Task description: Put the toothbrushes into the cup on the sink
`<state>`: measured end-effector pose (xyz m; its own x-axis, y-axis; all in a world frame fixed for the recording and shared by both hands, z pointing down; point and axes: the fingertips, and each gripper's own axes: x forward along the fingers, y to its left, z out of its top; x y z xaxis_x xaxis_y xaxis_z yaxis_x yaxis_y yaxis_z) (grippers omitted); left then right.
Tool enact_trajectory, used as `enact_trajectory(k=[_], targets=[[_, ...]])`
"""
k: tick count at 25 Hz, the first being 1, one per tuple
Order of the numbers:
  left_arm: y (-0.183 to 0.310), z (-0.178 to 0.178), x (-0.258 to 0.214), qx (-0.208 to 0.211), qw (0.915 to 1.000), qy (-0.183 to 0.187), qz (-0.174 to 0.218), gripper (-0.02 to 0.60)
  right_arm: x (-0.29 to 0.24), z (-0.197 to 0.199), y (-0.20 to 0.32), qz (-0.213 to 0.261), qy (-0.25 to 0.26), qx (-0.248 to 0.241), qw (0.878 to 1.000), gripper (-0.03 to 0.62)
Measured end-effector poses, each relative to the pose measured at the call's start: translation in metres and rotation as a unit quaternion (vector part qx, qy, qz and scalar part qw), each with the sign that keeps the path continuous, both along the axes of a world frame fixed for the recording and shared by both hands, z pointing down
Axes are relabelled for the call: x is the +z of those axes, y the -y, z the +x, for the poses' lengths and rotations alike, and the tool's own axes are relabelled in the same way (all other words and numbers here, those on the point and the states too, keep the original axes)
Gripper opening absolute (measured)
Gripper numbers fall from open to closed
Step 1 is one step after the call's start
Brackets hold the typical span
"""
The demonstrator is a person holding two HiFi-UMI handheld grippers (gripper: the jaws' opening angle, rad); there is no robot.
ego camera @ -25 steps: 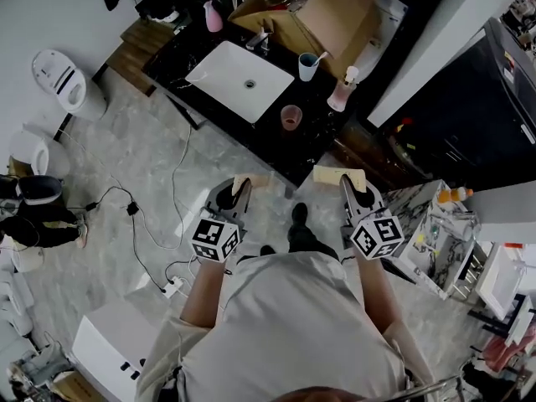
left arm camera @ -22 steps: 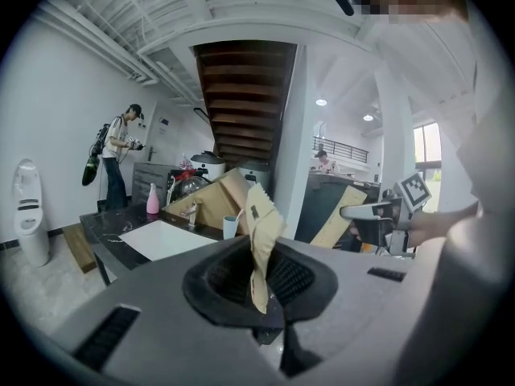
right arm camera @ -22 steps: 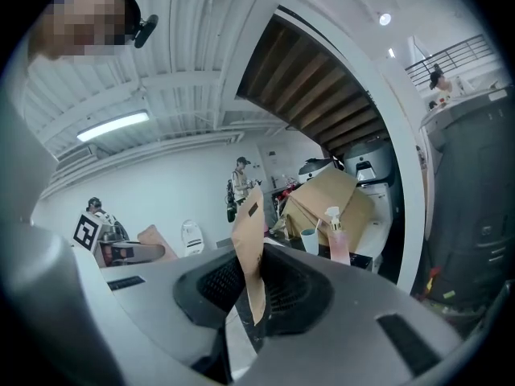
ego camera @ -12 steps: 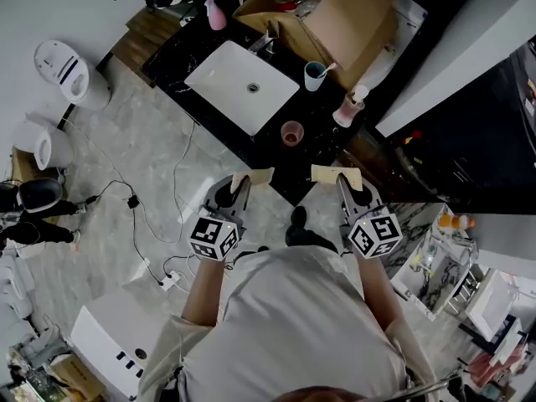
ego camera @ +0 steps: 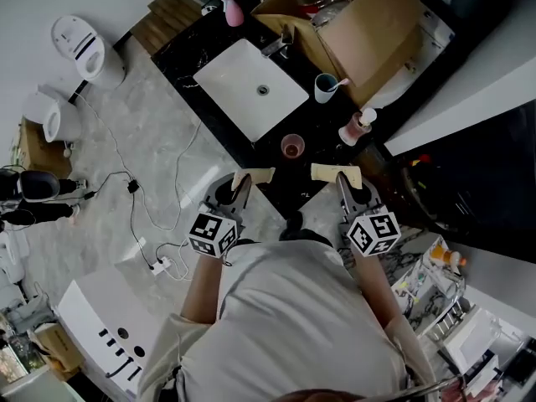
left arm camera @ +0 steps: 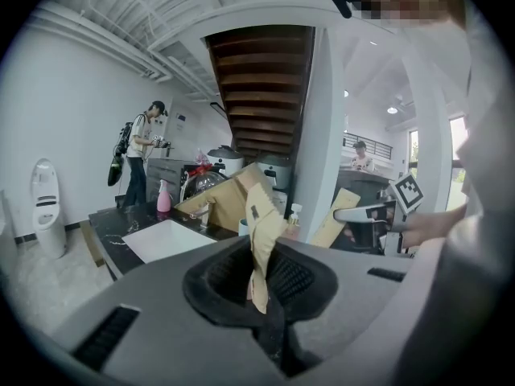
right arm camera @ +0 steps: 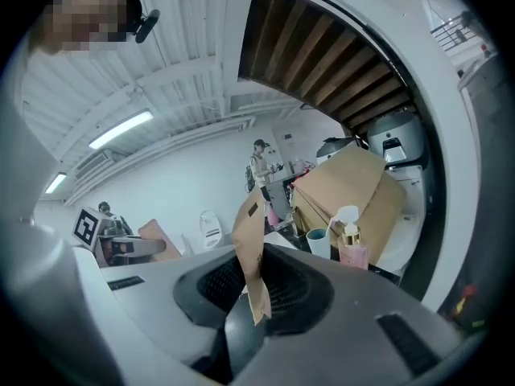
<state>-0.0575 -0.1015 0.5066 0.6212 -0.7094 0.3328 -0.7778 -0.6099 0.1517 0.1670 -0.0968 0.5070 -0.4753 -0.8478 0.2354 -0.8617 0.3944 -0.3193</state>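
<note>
Two tan packets, judged to be light, thin, easily creased toothbrush sleeves best gripped at one end, are clamped so: the left packet (ego camera: 254,176) in the left gripper (ego camera: 241,189), the right packet (ego camera: 335,172) in the right gripper (ego camera: 342,188), jaws narrowed onto them. Farther off, toward twelve o'clock, a pink cup (ego camera: 291,146) and a pale cup (ego camera: 325,88) are seen beside the sink (ego camera: 230,78).

Glossy black stone counter (ego camera: 325,131), smooth white sink (ego camera: 233,85), matt brown cardboard box (ego camera: 368,32)

tan packet (left arm camera: 264,223) contents unseen, cup (ego camera: 326,87) tiny
</note>
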Motion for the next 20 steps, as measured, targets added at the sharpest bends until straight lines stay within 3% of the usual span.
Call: enact_trajectory(k=[9,20], targets=[[0.022,0.015,0.001,-0.025,0.9997,0.000,0.000,0.032,0.005,0.012,0.024,-0.002,0.005,-0.028,1.000,0.067],[0.040,0.005,0.006,-0.032,0.9994,0.001,-0.007,0.032,0.001,0.016,0.035,-0.006,-0.001,-0.021,1.000,0.069]])
